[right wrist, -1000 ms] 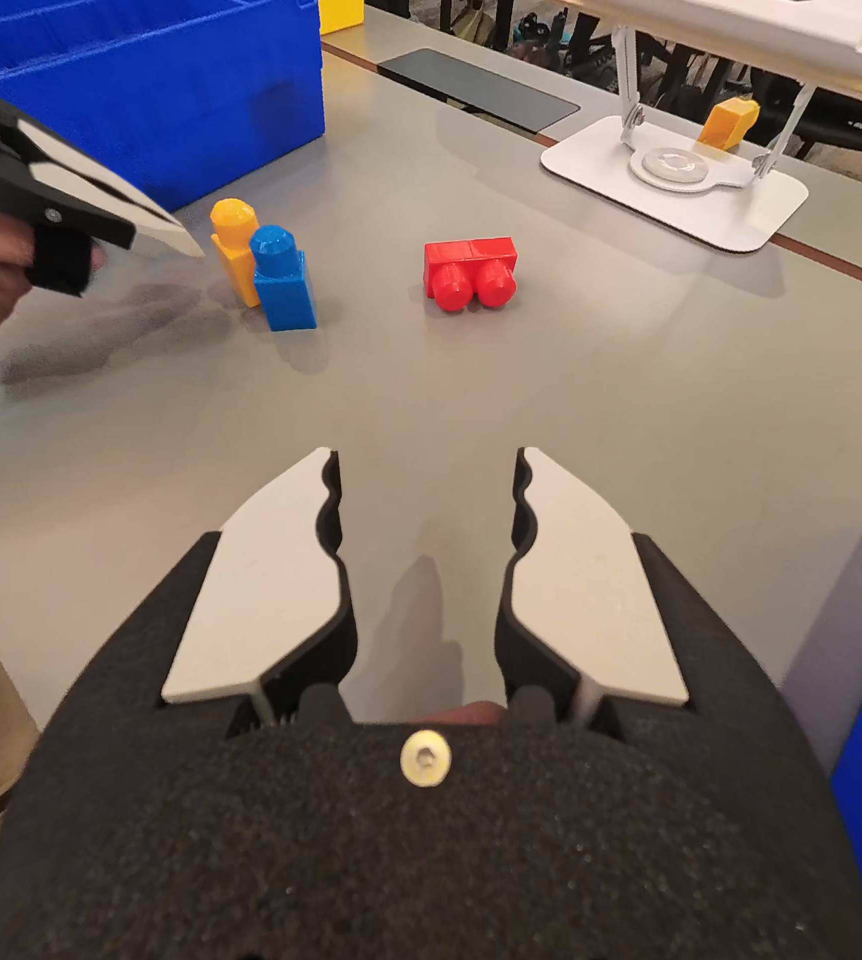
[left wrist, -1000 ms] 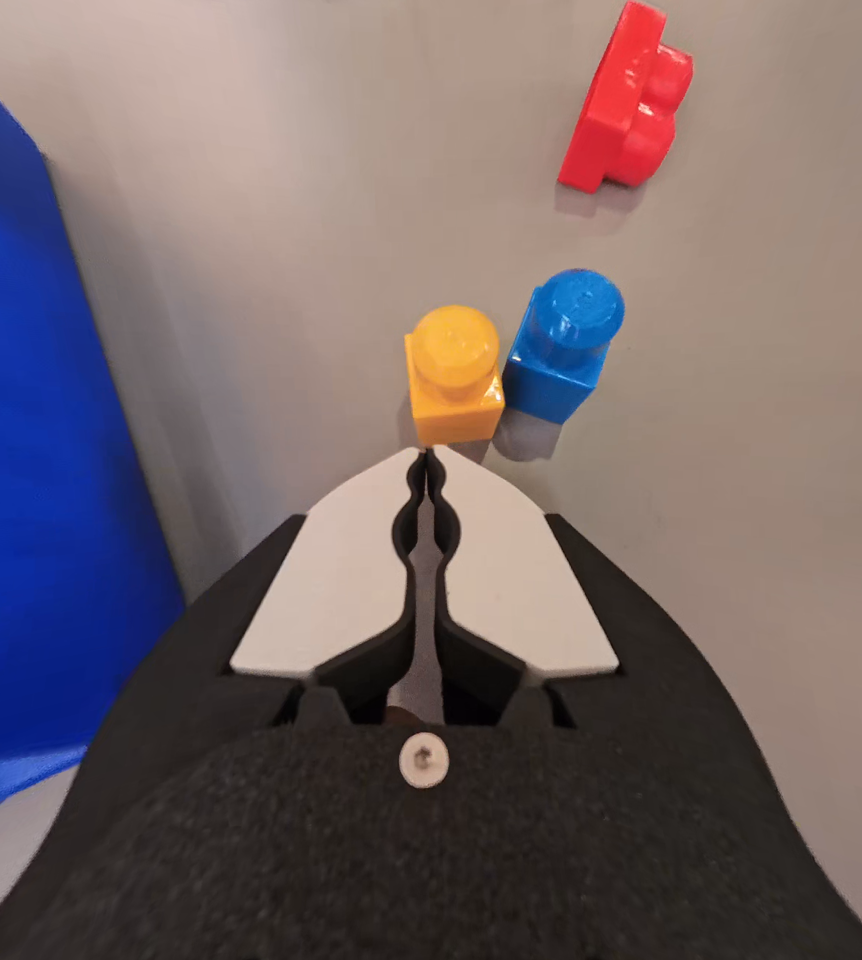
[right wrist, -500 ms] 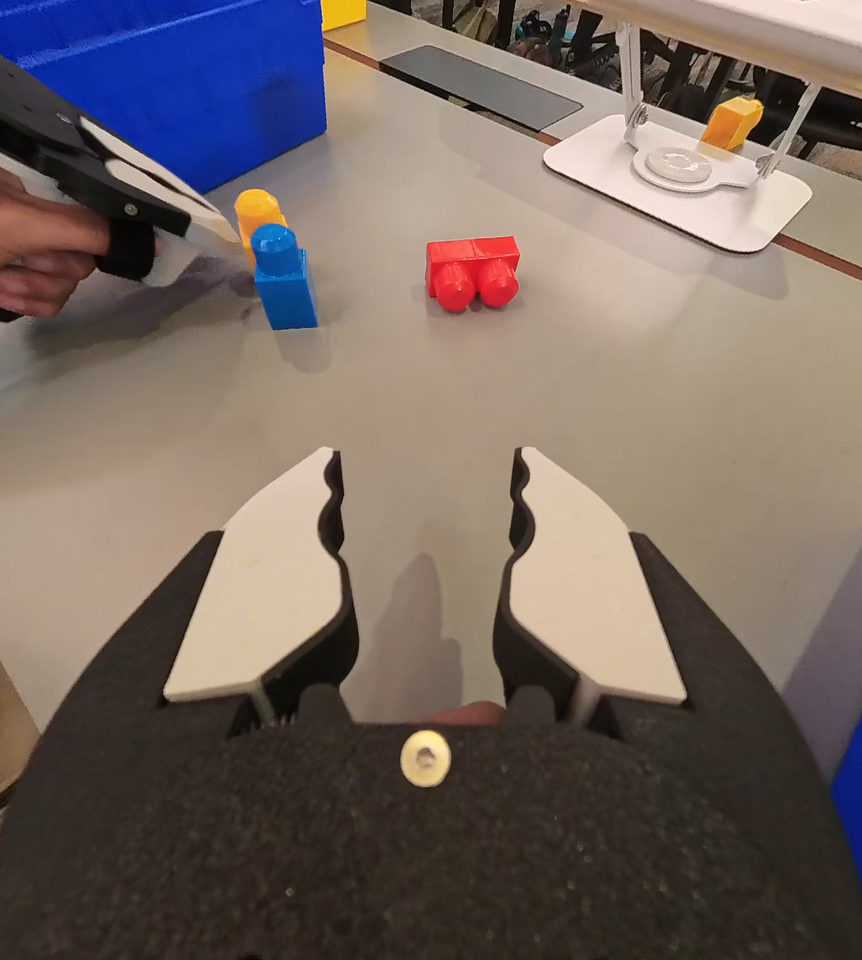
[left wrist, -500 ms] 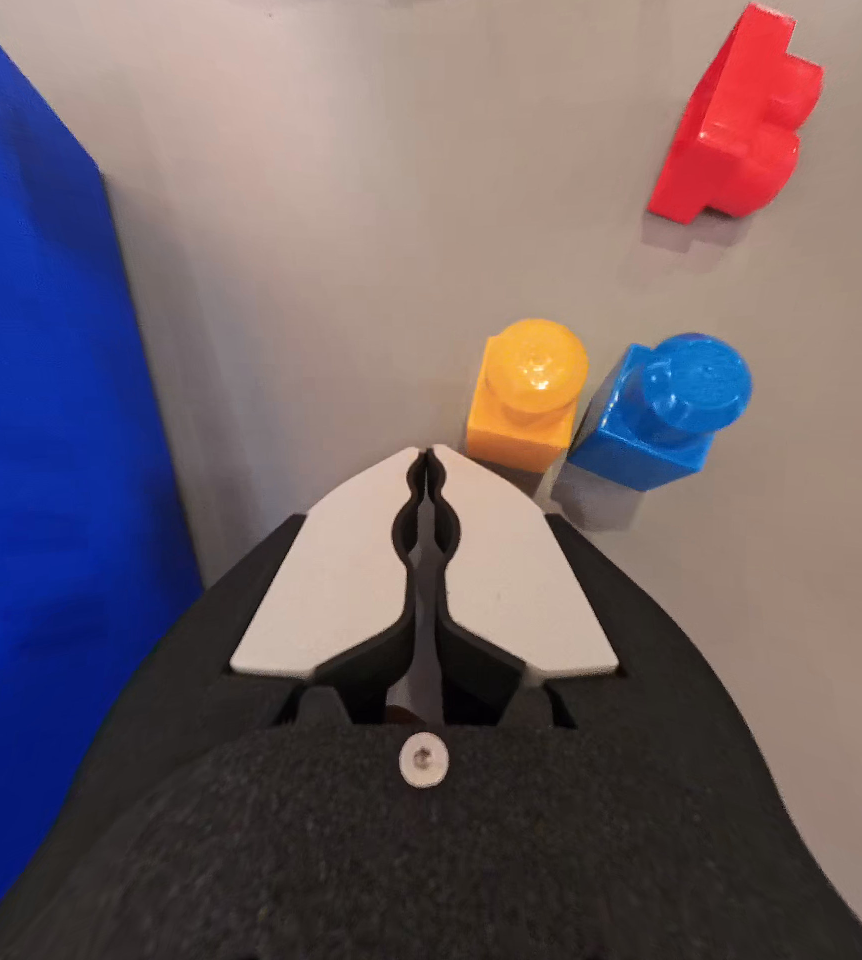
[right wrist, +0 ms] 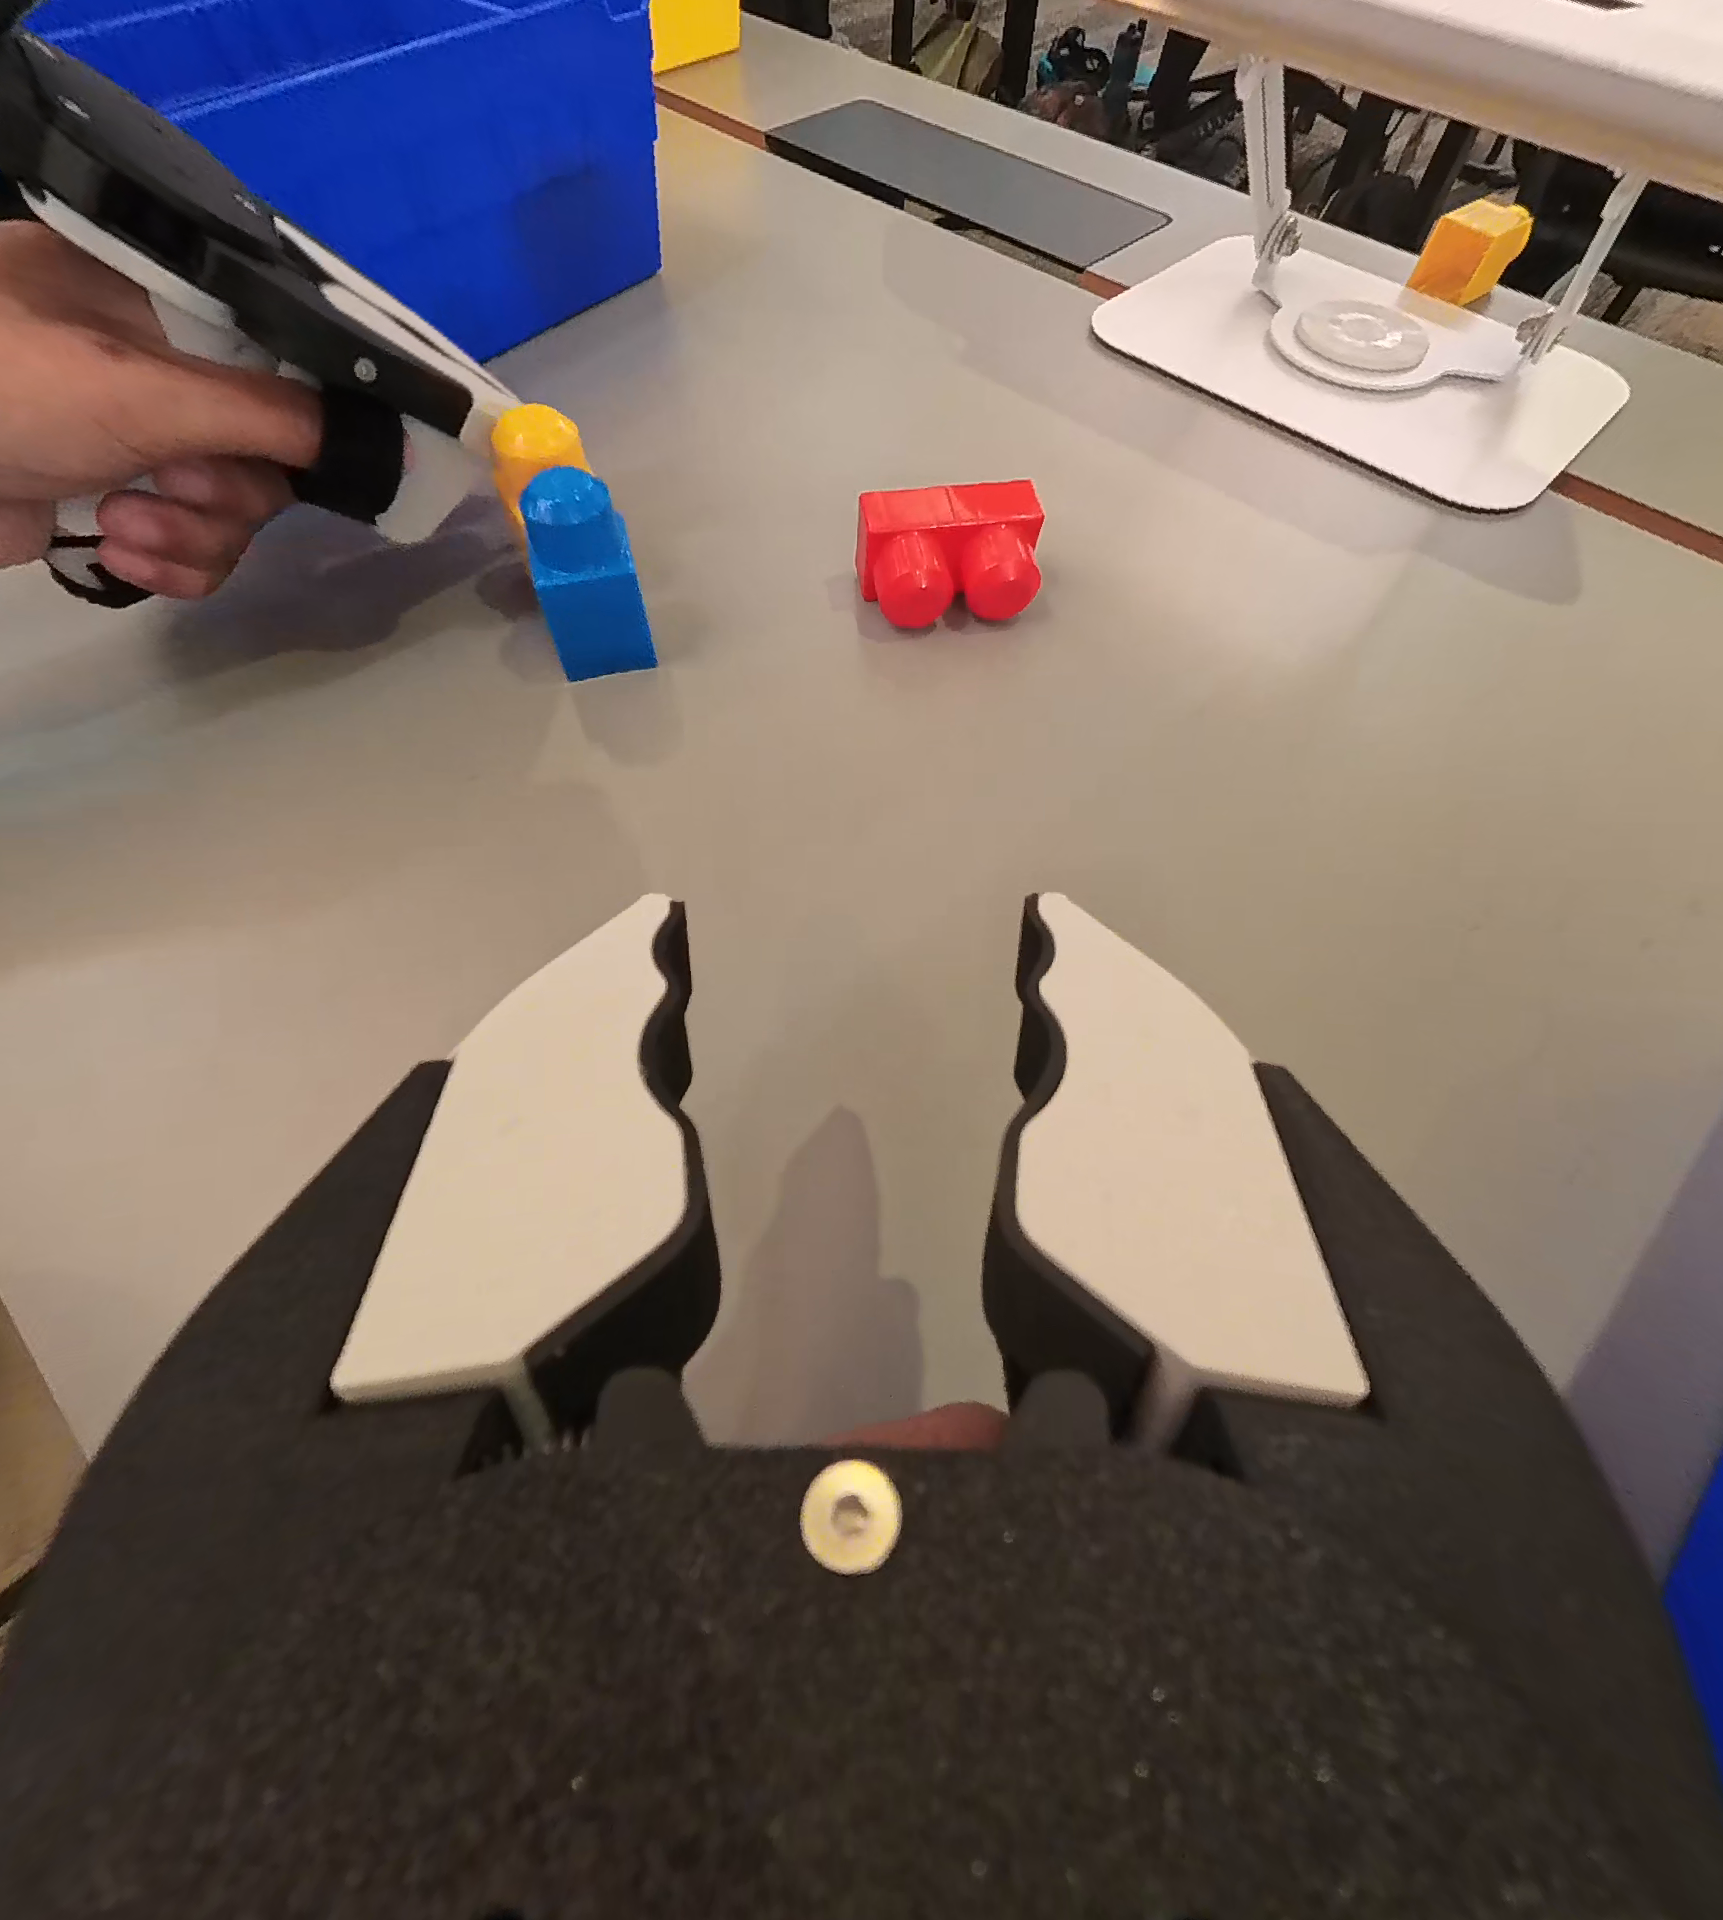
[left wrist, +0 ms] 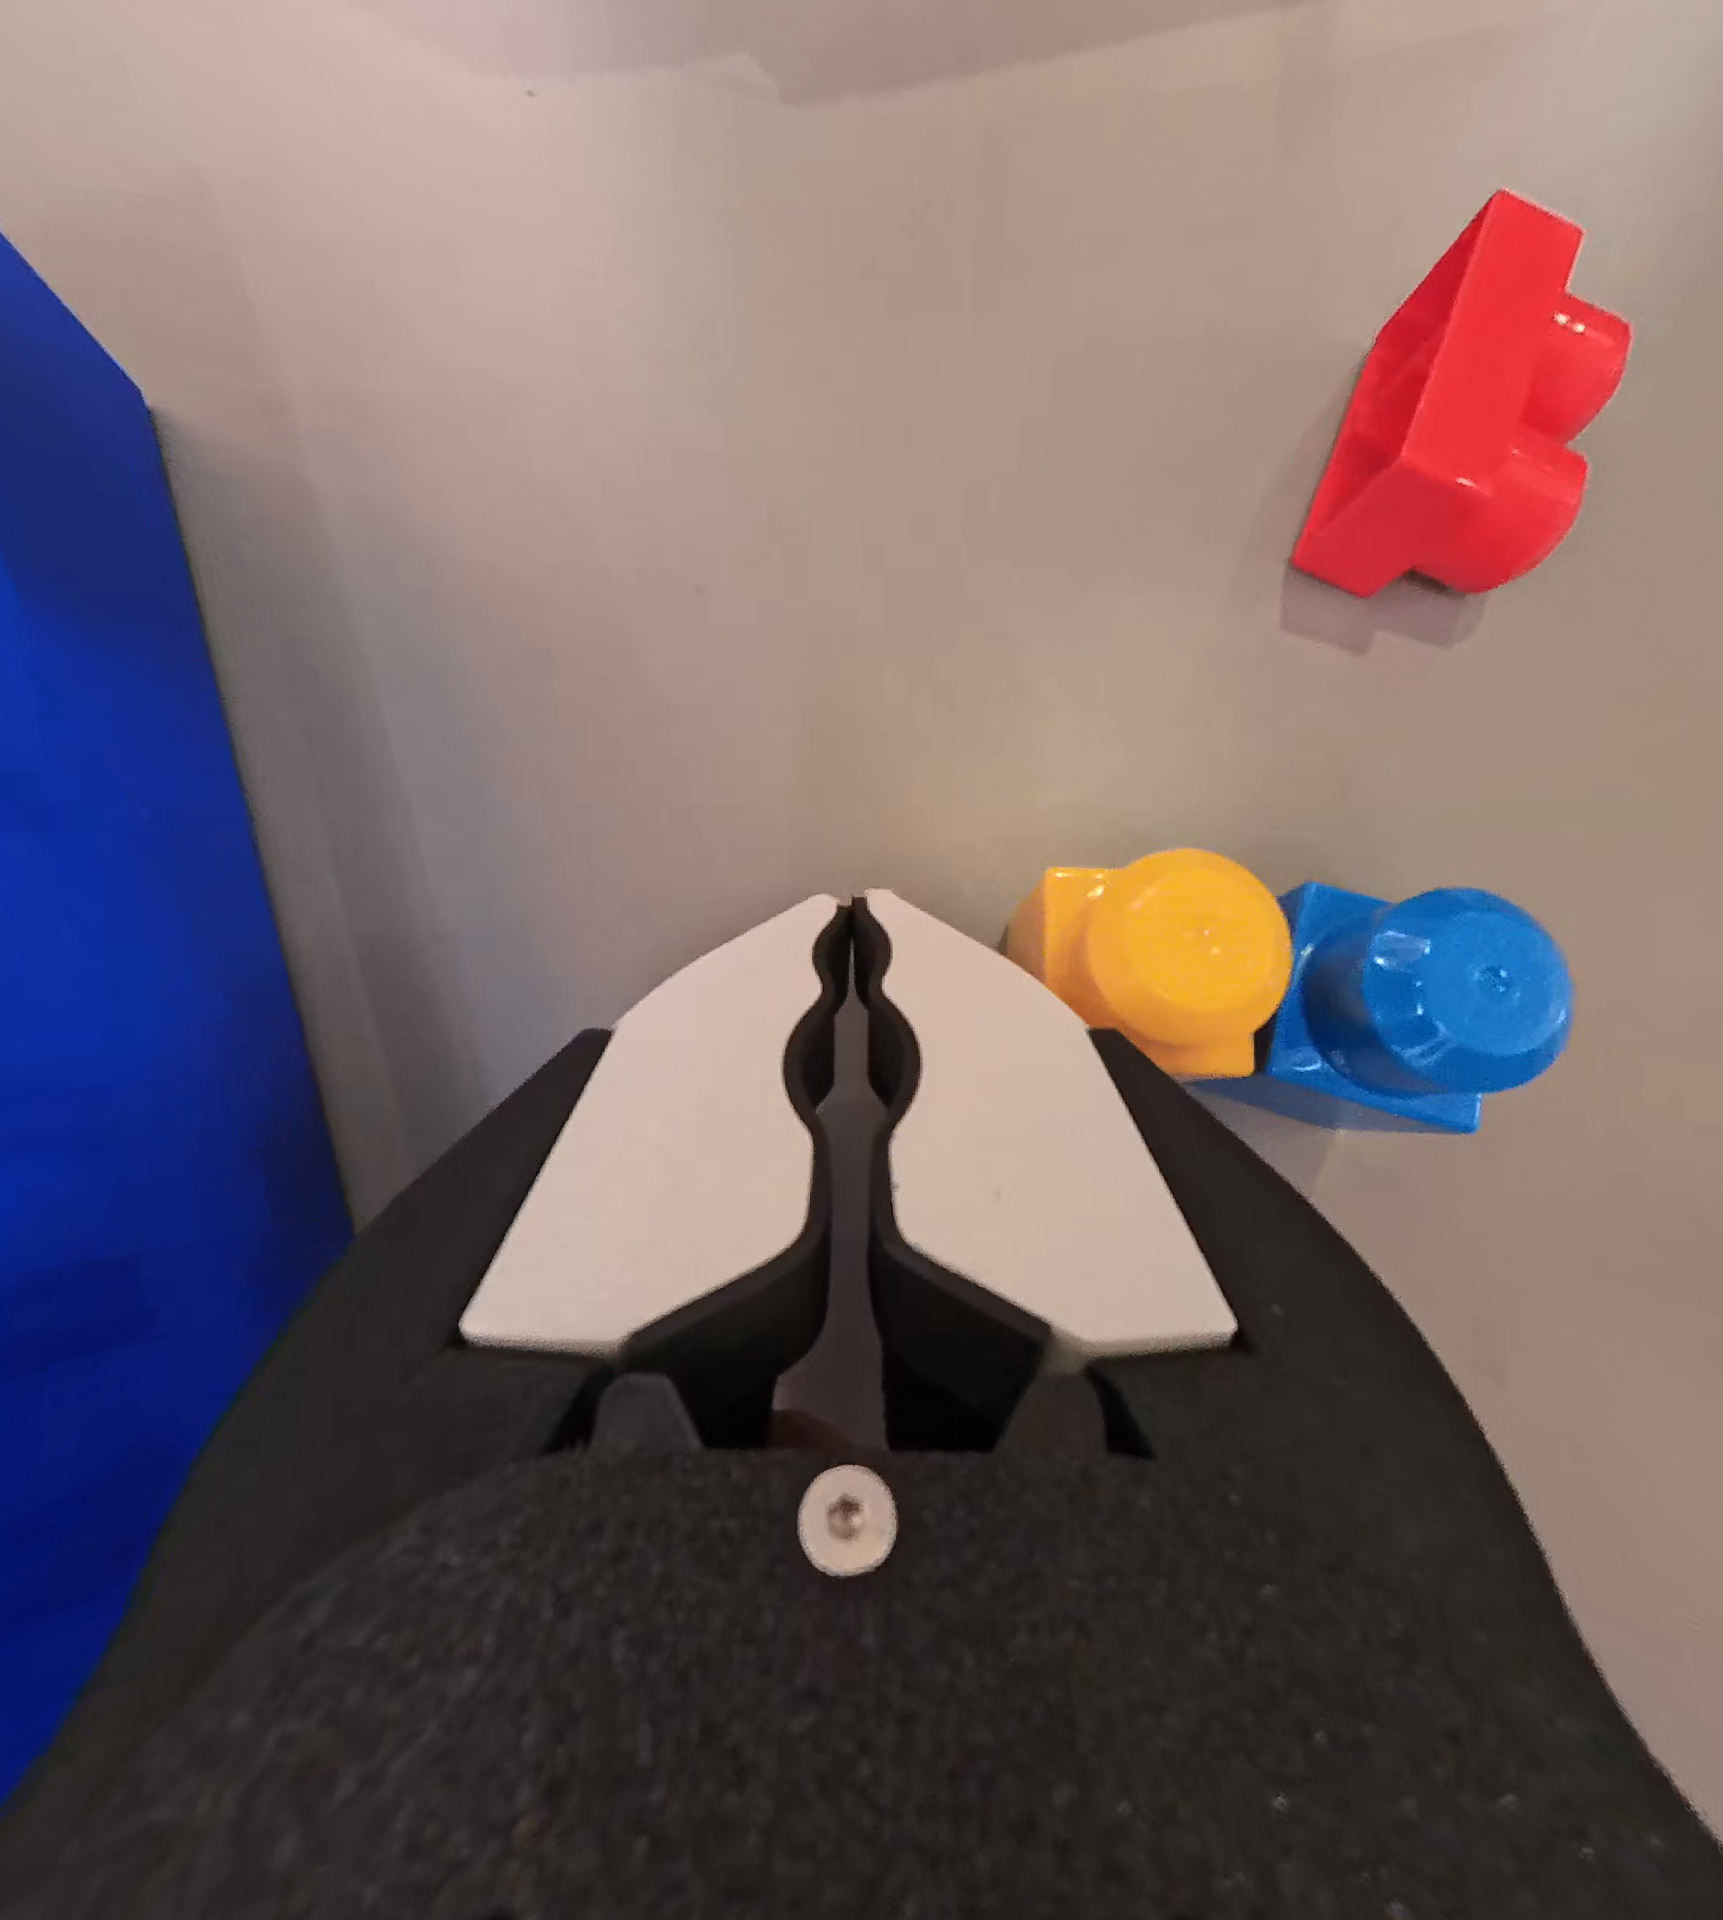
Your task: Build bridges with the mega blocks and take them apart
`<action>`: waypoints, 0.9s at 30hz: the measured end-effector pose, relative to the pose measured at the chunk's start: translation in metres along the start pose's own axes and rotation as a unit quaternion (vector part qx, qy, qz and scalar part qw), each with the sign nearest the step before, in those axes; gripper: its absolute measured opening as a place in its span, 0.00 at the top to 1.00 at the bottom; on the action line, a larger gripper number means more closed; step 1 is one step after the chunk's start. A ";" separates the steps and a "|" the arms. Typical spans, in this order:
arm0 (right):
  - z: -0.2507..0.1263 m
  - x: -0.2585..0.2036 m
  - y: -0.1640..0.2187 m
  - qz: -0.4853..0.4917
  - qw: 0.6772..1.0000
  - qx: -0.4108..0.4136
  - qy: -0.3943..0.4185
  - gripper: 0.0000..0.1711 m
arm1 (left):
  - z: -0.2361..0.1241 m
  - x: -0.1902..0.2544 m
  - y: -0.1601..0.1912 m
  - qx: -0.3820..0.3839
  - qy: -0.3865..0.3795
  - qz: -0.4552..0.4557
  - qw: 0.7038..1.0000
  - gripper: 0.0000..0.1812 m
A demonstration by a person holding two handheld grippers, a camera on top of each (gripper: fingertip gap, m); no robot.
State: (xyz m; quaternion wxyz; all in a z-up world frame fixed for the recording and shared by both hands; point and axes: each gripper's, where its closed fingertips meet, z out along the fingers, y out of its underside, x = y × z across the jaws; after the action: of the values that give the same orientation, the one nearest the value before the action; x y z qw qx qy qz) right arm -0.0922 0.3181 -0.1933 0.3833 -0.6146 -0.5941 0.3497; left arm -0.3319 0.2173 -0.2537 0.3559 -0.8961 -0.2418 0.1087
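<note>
- Our left gripper [left wrist: 855, 906] has its jaws pressed together, tip right beside the yellow block [left wrist: 1163, 961], maybe touching it.
- Yellow sits tight against the blue block [left wrist: 1408, 1003] on the table [right wrist: 1252, 779].
- Red block [right wrist: 950, 545] lies on its side, well right of those two.
- Our right gripper [right wrist: 852, 914] hovers near us, jaws apart, holding nothing.

The grey counter [right wrist: 1252, 831] carries a yellow block [right wrist: 533, 442] touching a blue block [right wrist: 587, 571], a red block [right wrist: 950, 551] at their 3 o'clock, and a blue bin [right wrist: 483, 177] at 11.
</note>
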 end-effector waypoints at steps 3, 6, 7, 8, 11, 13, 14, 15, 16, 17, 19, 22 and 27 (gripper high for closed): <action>0.000 0.000 0.000 0.000 1.000 -0.001 0.000 0.65 | 0.001 0.006 -0.005 0.006 0.022 0.000 1.000 1.00; 0.001 -0.002 0.000 -0.002 1.000 -0.002 -0.002 0.65 | 0.004 0.019 -0.006 -0.001 0.062 0.004 0.998 1.00; 0.001 -0.002 0.000 -0.003 1.000 -0.002 -0.001 0.65 | 0.004 0.018 -0.007 -0.001 0.061 0.007 0.998 1.00; 0.000 -0.001 0.000 -0.004 1.000 -0.002 -0.001 0.65 | 0.005 0.017 -0.007 -0.002 0.059 0.010 0.998 1.00; -0.001 0.001 0.000 -0.001 1.000 0.000 0.001 0.65 | 0.006 0.015 -0.006 -0.004 0.064 0.017 0.998 1.00; -0.001 0.002 0.000 0.000 1.000 -0.001 0.003 0.65 | 0.007 0.015 -0.006 -0.007 0.069 0.026 0.997 1.00; -0.001 0.002 0.001 0.000 1.000 -0.001 0.003 0.65 | 0.007 0.013 -0.008 -0.006 0.066 0.030 0.997 1.00; -0.001 0.002 0.001 0.000 1.000 -0.002 0.003 0.65 | 0.007 0.012 -0.009 -0.004 0.064 0.035 0.997 1.00; 0.000 0.002 0.001 -0.001 1.000 -0.003 0.003 0.65 | 0.005 0.012 -0.010 -0.004 0.062 0.038 0.997 1.00; 0.000 0.002 0.001 -0.001 1.000 -0.003 0.002 0.65 | 0.002 0.013 -0.010 -0.001 0.061 0.041 0.997 1.00; 0.001 0.001 0.001 -0.002 1.000 -0.003 0.002 0.65 | -0.010 0.016 -0.012 0.020 0.062 0.042 0.997 1.00; 0.002 0.001 0.003 -0.003 1.000 -0.006 0.002 0.65 | -0.032 0.031 -0.008 0.062 0.071 0.035 0.995 0.97; 0.003 0.000 0.005 -0.003 1.000 -0.009 0.000 0.65 | -0.031 0.061 0.015 0.043 0.078 0.043 0.995 0.61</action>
State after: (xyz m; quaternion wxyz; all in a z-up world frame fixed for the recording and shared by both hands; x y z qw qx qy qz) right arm -0.0930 0.3186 -0.1990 0.3790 -0.6161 -0.5991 0.3432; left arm -0.2624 0.2207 -0.2430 0.4069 -0.8953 -0.1697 0.0637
